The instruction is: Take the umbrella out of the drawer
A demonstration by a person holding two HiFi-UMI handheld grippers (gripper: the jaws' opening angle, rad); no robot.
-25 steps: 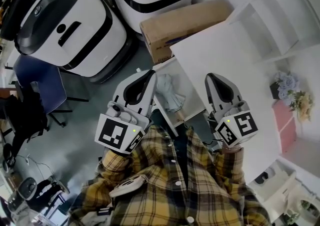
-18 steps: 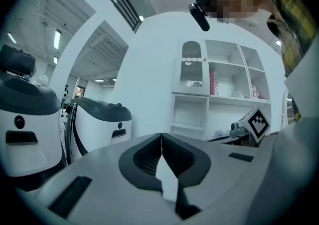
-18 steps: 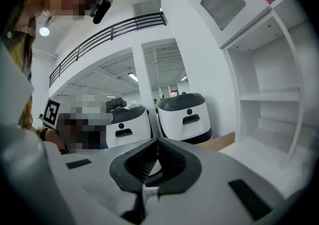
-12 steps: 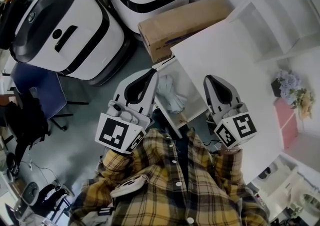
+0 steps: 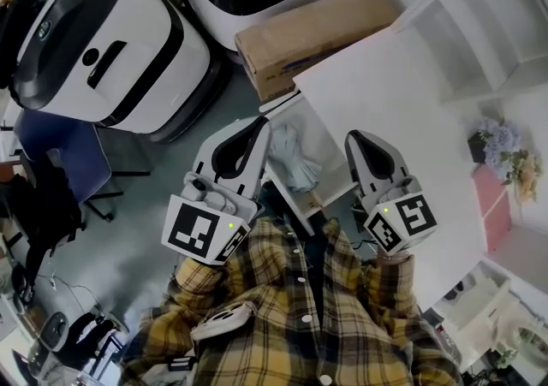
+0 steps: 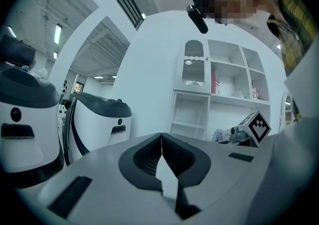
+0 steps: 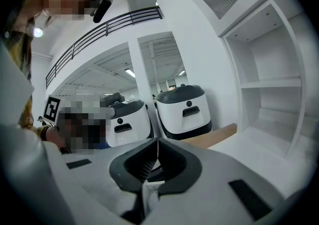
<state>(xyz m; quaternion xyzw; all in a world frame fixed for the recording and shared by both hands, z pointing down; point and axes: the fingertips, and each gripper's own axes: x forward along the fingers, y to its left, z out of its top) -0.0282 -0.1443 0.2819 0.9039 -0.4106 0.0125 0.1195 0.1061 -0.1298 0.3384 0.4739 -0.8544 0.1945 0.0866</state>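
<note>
Only the head view shows the umbrella (image 5: pixel 294 162); it is a pale, folded one and lies in the open drawer (image 5: pixel 324 146), which juts out from under the white tabletop (image 5: pixel 385 93); its brownish handle end points toward the person's plaid shirt (image 5: pixel 291 316). In that view the left gripper (image 5: pixel 259 124) is at the drawer's left edge and the right gripper (image 5: pixel 352 136) is over the tabletop's near edge, with the umbrella between them and touched by neither. The gripper views look out level instead: the left gripper view takes in the white shelf unit (image 6: pixel 219 84), a bunch of flowers (image 6: pixel 218 134) and the right gripper's marker cube (image 6: pixel 257 126); the right gripper view takes in the cardboard box (image 7: pixel 217 136) and the shelf unit's open compartments.

Counted: one umbrella, one drawer, one cardboard box, two grippers, and two white machines (image 5: pixel 94 42) standing side by side on the floor.

In its own view the left gripper (image 6: pixel 161 138) has its jaws together at the tips, with nothing between them; the right gripper (image 7: pixel 158 144) is likewise closed on nothing.
</note>
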